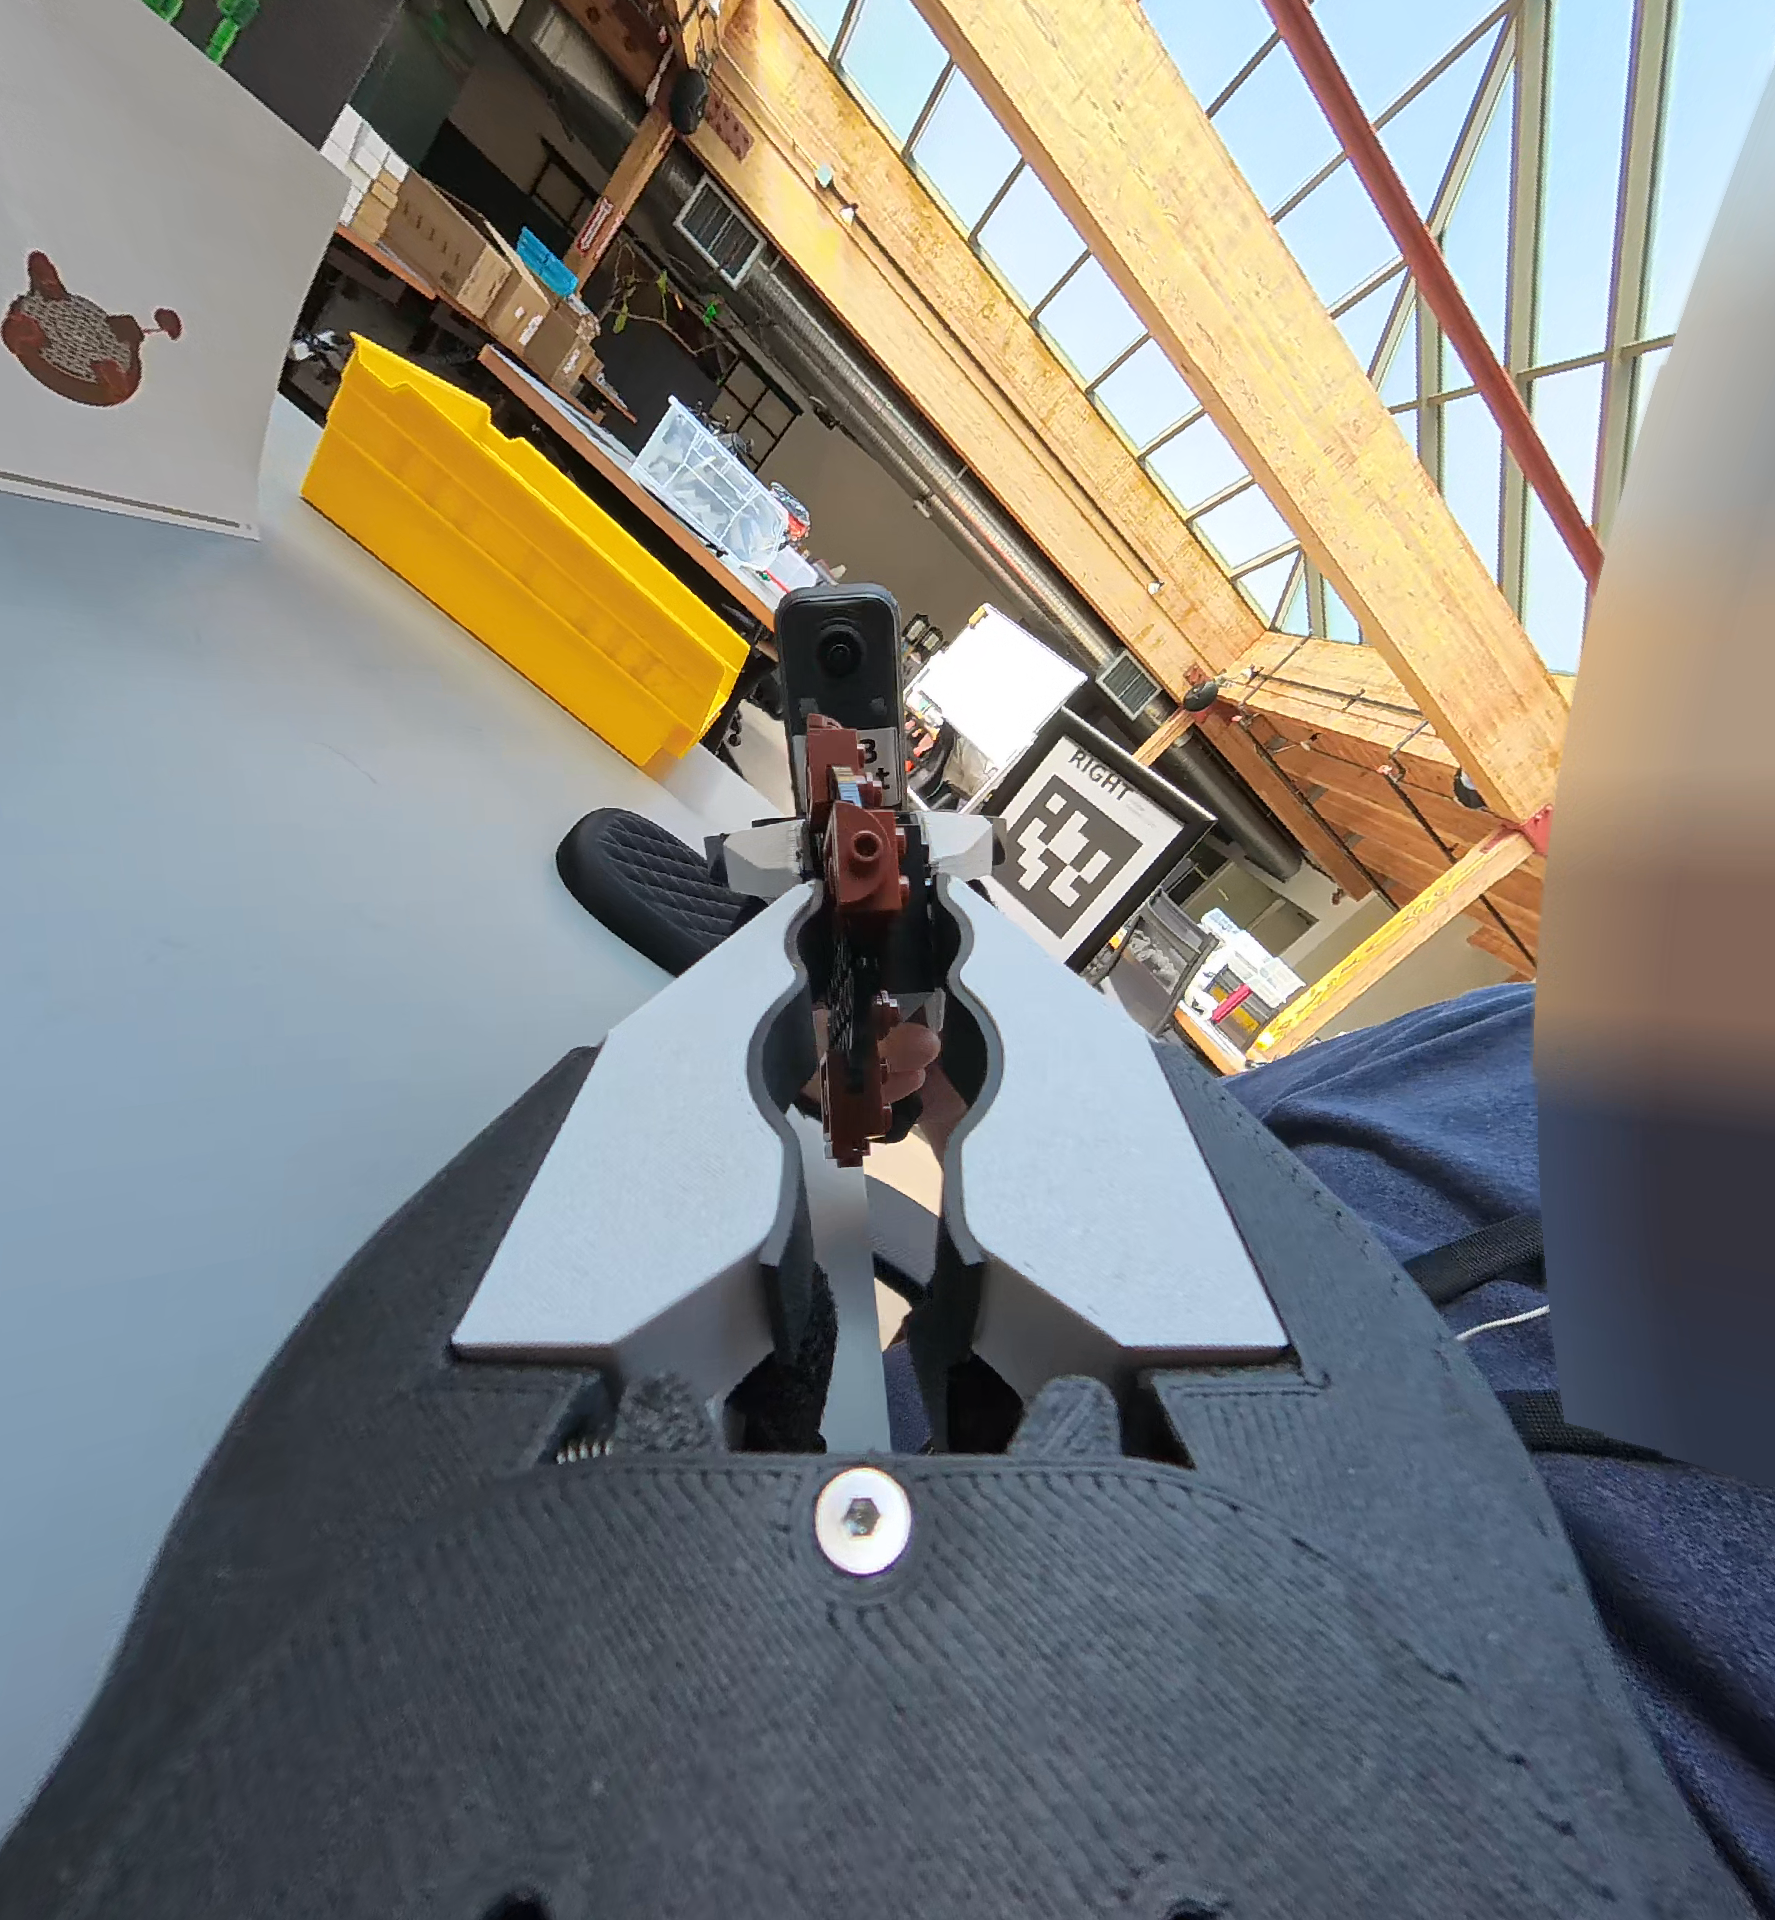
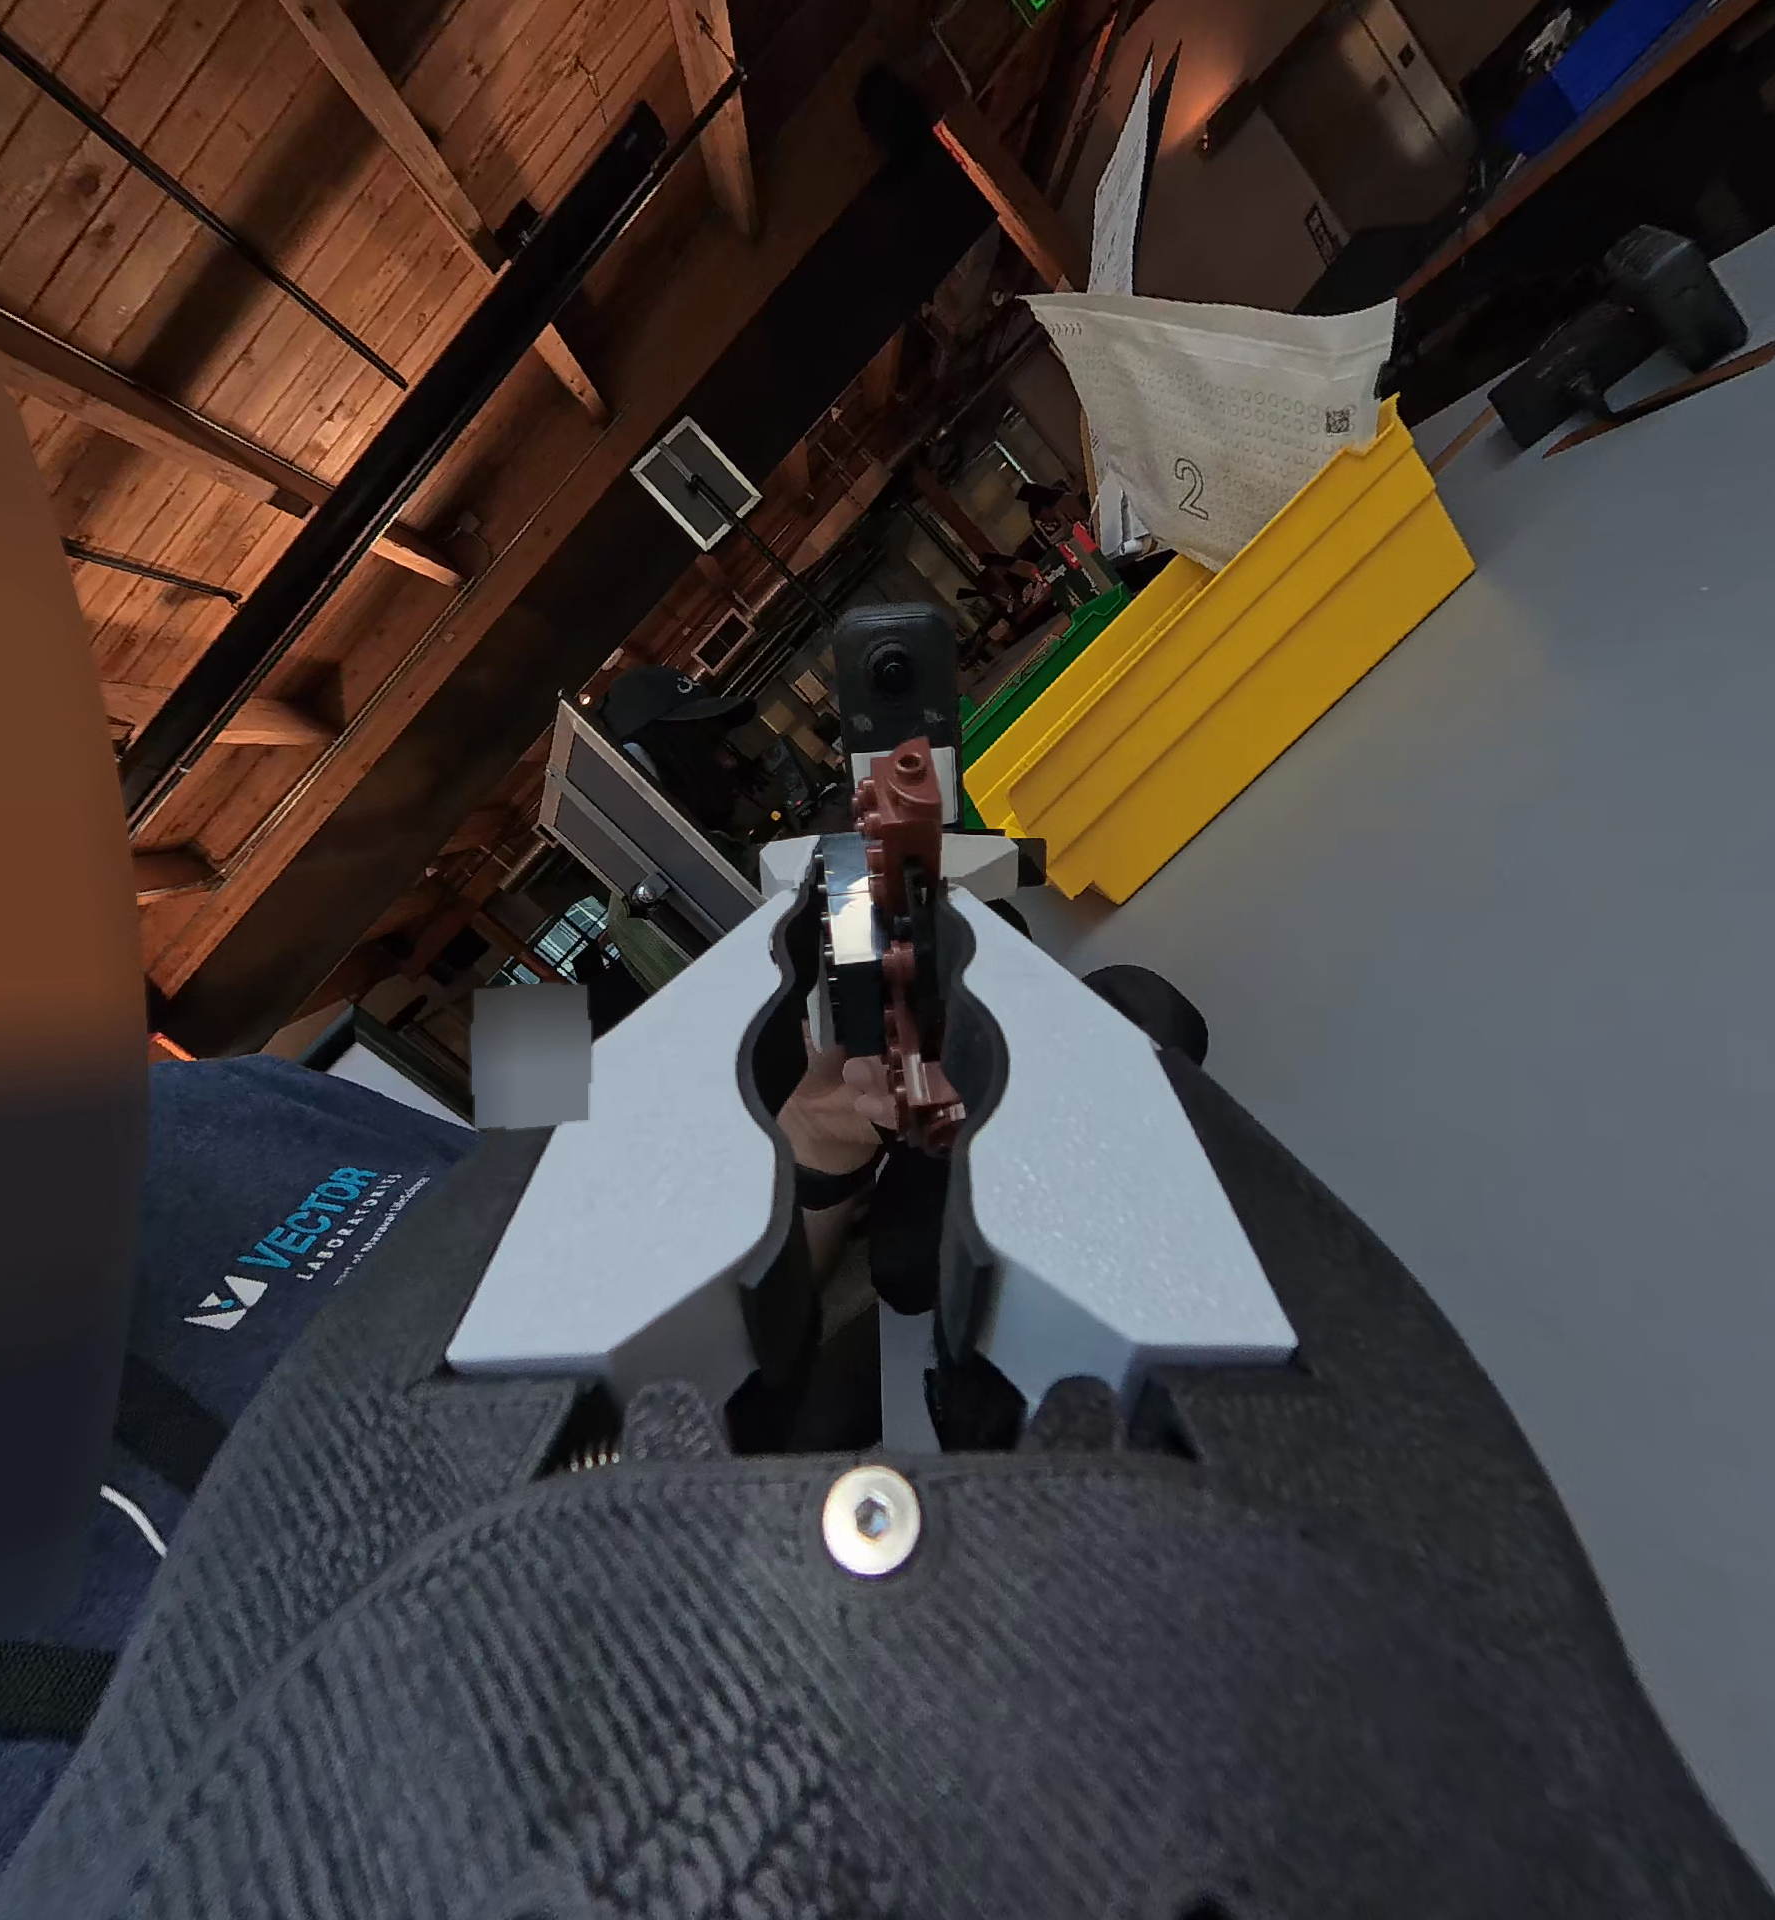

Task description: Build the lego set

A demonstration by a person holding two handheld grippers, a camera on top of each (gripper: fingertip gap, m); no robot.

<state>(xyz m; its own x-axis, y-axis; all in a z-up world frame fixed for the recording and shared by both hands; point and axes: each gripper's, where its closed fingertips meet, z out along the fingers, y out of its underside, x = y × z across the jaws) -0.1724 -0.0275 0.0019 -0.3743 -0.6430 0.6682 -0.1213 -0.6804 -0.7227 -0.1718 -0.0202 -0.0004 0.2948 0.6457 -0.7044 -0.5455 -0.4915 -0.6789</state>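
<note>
I hold my 2 claws tip to tip above the grey table (image 1: 187,831), both clamped on the same brown and black lego model (image 1: 857,935), which hangs in the air between them. My left claw (image 1: 862,883) pinches it narrow at one end, my right claw (image 2: 888,904) at the other. The yellow bin (image 2: 1226,707) sits near the table's far edge. I judge the model light and stiff, but its studs may pop apart, so I grip the thick black core.

Both wrist views tilted upward, facing each other at close range; each shows opposite camera (image 1: 839,665) (image 2: 895,675). Shared: lego assembly (image 1: 857,883) (image 2: 898,914), yellow bin (image 1: 519,561) (image 2: 1226,686), surface (image 1: 187,831) (image 2: 1537,883).
</note>
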